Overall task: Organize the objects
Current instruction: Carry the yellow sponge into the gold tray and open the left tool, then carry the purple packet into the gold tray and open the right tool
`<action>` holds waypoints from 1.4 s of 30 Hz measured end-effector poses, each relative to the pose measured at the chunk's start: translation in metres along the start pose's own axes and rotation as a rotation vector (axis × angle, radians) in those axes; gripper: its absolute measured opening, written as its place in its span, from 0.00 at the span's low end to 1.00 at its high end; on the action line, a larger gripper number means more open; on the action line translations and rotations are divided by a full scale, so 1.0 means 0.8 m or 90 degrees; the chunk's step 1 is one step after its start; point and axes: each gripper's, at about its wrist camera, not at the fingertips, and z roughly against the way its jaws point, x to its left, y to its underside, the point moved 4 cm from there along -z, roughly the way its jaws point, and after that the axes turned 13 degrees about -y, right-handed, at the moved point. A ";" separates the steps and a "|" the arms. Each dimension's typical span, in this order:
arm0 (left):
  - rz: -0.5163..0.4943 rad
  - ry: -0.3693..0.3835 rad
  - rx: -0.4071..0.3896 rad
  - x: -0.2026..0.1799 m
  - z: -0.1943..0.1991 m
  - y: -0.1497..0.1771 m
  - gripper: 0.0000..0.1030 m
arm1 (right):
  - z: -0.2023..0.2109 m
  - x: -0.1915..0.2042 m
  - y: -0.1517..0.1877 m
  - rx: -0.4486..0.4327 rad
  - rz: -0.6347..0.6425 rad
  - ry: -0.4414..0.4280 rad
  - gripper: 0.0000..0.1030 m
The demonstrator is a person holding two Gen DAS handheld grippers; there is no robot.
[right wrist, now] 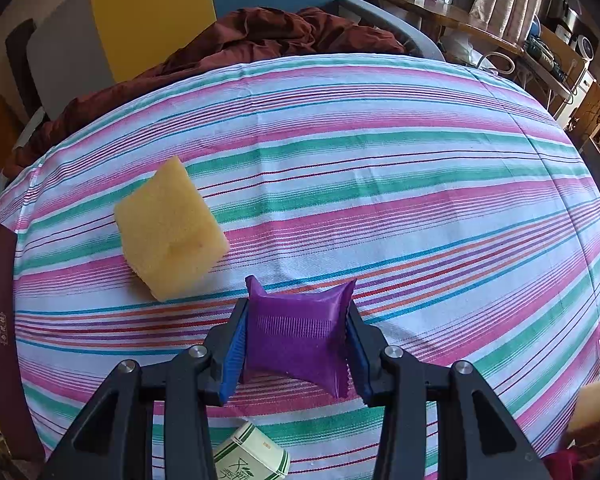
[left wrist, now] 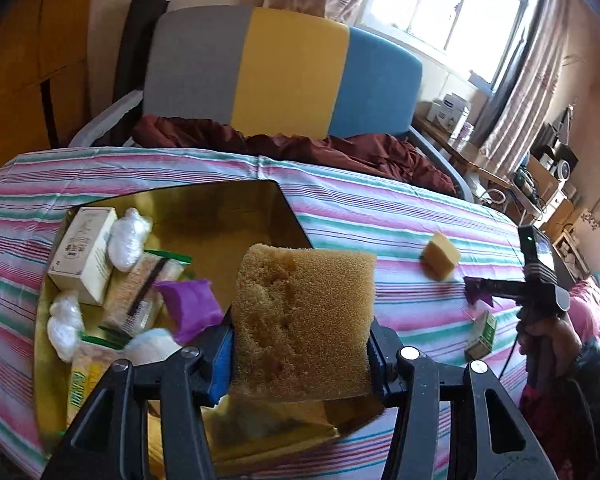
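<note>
left wrist: left gripper clamps brown sponge — hiding gold box; right gripper pinches purple pouch.

The right hand-held gripper pinches a purple pouch above the striped cloth.
</note>
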 end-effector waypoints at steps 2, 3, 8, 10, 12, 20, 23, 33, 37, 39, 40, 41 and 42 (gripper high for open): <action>0.003 -0.023 0.001 0.017 -0.005 -0.009 0.52 | 0.001 0.000 0.001 0.000 0.003 0.002 0.43; 0.004 -0.031 0.006 0.026 -0.010 -0.014 0.52 | 0.004 -0.002 0.002 0.000 0.003 0.002 0.43; 0.040 -0.057 0.058 0.070 -0.047 -0.035 0.52 | 0.004 -0.001 0.003 0.000 0.003 0.003 0.43; 0.052 -0.058 0.077 0.083 -0.064 -0.044 0.52 | 0.004 -0.001 0.003 0.000 0.003 0.003 0.43; 0.059 -0.068 0.088 0.089 -0.080 -0.052 0.52 | 0.005 -0.001 0.003 0.001 0.004 0.004 0.43; 0.066 -0.099 0.140 0.097 -0.153 -0.079 0.53 | 0.002 0.000 0.004 0.001 0.008 0.006 0.43; 0.065 -0.112 0.149 0.097 -0.173 -0.085 0.53 | -0.001 0.002 0.003 0.002 0.012 0.008 0.43; 0.084 -0.131 0.166 0.106 -0.199 -0.087 0.59 | -0.002 0.000 0.005 0.008 0.022 0.011 0.43; 0.087 -0.134 0.160 0.110 -0.191 -0.083 0.65 | 0.001 -0.001 0.007 0.008 0.025 0.013 0.43; 0.091 -0.133 0.148 0.112 -0.179 -0.083 0.65 | 0.001 -0.001 0.008 0.008 0.023 0.013 0.43; 0.090 -0.136 0.142 0.112 -0.172 -0.083 0.65 | 0.001 -0.001 0.008 0.008 0.024 0.013 0.43; 0.088 -0.140 0.135 0.113 -0.163 -0.082 0.65 | 0.001 -0.001 0.008 0.008 0.025 0.014 0.43; 0.085 -0.142 0.127 0.112 -0.155 -0.082 0.65 | 0.002 -0.001 0.009 0.008 0.025 0.013 0.43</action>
